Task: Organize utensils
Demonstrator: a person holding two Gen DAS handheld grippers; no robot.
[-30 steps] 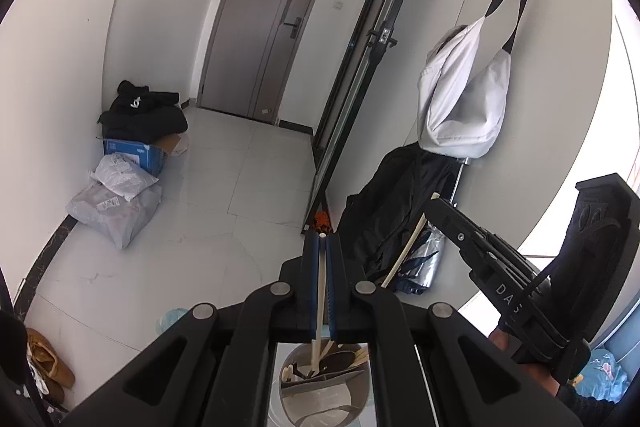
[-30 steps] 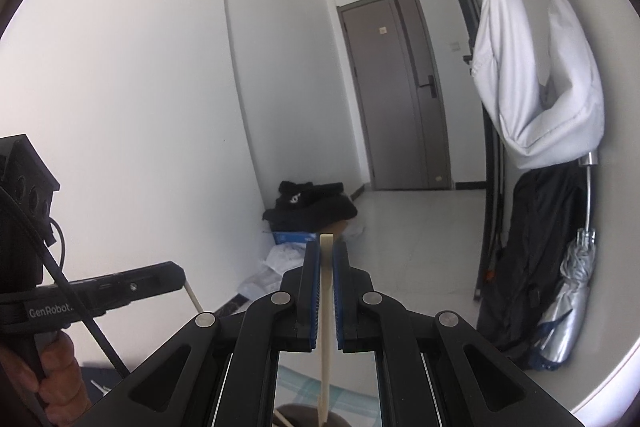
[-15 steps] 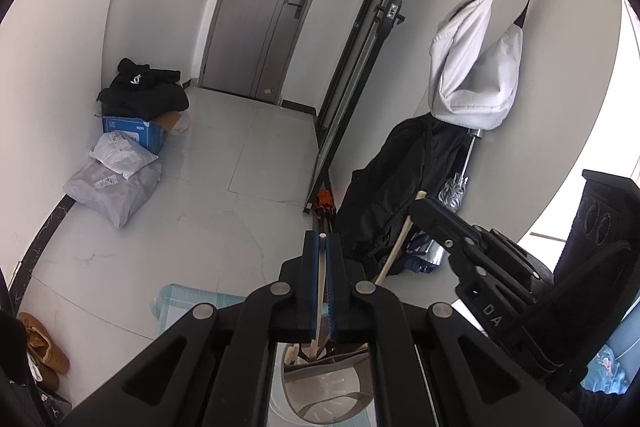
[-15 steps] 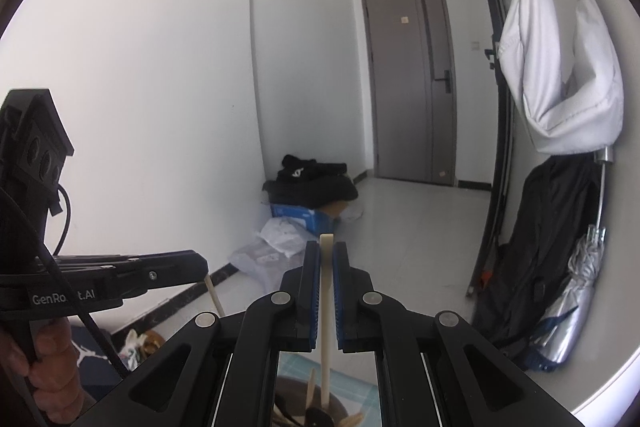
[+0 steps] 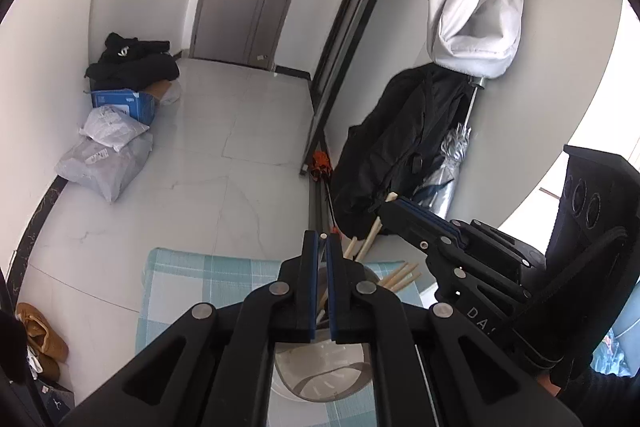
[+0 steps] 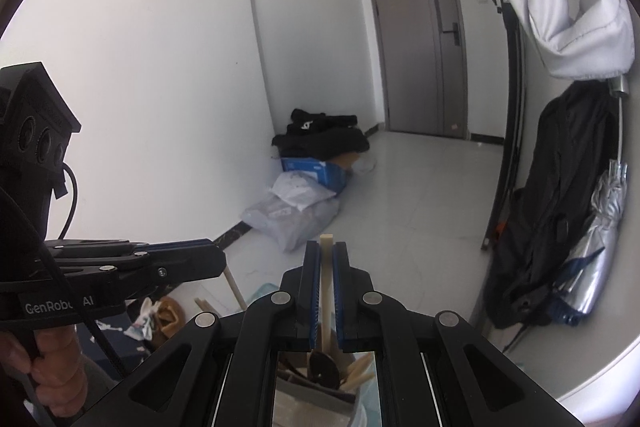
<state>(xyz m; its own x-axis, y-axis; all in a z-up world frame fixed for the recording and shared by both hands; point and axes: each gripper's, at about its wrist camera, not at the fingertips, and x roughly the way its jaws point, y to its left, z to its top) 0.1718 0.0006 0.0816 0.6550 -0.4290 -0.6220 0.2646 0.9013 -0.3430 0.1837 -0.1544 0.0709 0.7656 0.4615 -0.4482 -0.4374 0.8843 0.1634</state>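
My left gripper [image 5: 322,236] is shut on a thin pale wooden utensil [image 5: 323,301] that runs down between its blue pads into a round utensil holder [image 5: 320,375] below. My right gripper [image 6: 326,246] is shut on a cream wooden utensil handle [image 6: 326,291] whose lower end stands in the holder [image 6: 316,395] among dark and wooden utensils. In the left wrist view the right gripper [image 5: 394,205] sits to the right with its utensil [image 5: 372,233] slanting down to the holder. In the right wrist view the left gripper [image 6: 216,261] reaches in from the left.
The holder stands on a blue checked cloth [image 5: 192,279] over a table. Beyond lie a tiled floor, parcels and a blue box [image 5: 120,107], a black bag and silver umbrella [image 5: 452,151] by the wall, a hanging white bag [image 5: 476,23], and shoes [image 5: 40,335].
Both grippers have tilted downward over the holder. The checked cloth and holder now show more fully. Both stay shut on their utensils, and the left one's utensil now barely shows above its pads.
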